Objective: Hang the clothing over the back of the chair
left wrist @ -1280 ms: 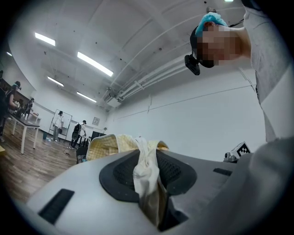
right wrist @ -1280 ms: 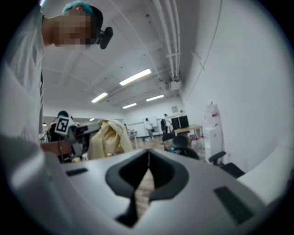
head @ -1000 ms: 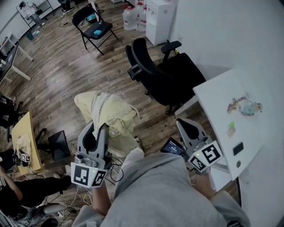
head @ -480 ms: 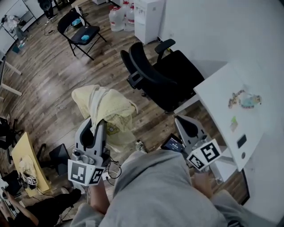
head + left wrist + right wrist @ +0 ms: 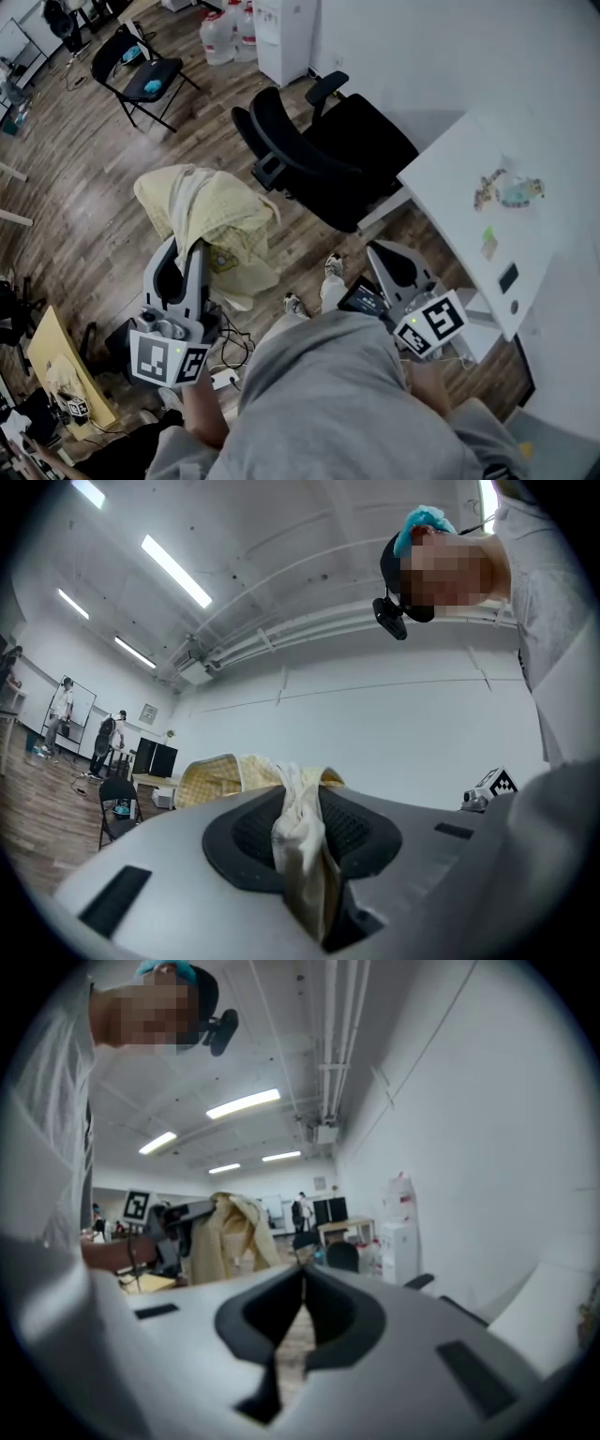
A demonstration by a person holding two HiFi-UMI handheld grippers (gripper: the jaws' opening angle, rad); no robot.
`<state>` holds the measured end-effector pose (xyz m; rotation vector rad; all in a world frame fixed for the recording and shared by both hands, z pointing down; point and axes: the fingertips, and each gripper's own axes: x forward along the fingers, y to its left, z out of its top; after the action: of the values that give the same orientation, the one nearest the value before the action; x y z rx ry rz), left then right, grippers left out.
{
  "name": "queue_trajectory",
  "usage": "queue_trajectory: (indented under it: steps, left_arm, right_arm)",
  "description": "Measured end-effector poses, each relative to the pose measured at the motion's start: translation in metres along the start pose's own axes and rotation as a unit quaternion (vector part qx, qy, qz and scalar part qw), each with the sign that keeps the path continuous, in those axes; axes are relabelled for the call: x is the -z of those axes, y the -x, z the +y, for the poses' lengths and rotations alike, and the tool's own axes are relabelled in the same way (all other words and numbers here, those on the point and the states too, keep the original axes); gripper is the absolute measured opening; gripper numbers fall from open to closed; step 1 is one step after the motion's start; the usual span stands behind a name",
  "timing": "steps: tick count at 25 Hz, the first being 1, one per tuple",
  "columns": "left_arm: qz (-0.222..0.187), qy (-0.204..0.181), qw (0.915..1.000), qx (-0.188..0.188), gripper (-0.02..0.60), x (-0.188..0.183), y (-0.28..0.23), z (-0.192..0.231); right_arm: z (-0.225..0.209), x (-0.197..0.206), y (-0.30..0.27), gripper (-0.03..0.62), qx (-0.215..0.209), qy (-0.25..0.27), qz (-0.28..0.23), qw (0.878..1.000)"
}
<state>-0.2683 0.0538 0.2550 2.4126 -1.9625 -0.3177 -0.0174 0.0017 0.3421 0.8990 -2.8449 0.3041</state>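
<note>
Meanwhile, the left gripper point(image 5: 192, 248) is clamping a bunched fold of the pale yellow clothing point(image 5: 202, 211) and holding it aloft, while the right gripper point(image 5: 378, 253) is riding alongside with its jaws closed on nothing. Carrying is the step in hand: just beyond the garment the black office chair point(image 5: 286, 145) is waiting, and the next move is calling for lifting the cloth above the backrest and draping it over. Compared with a second earlier, the person's shoes point(image 5: 333, 267) are now showing and the load is sitting further left, the pinch unchanged.
</note>
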Motion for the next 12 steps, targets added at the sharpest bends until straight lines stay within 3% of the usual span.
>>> queue_trajectory:
  steps: [12]
  left_arm:
    - [0.0,-0.018,0.9997,0.015,0.112,0.001,-0.047,-0.003]
  right_arm:
    - [-0.037,-0.003,-0.015,0.034,0.008,-0.005,-0.002,1.0]
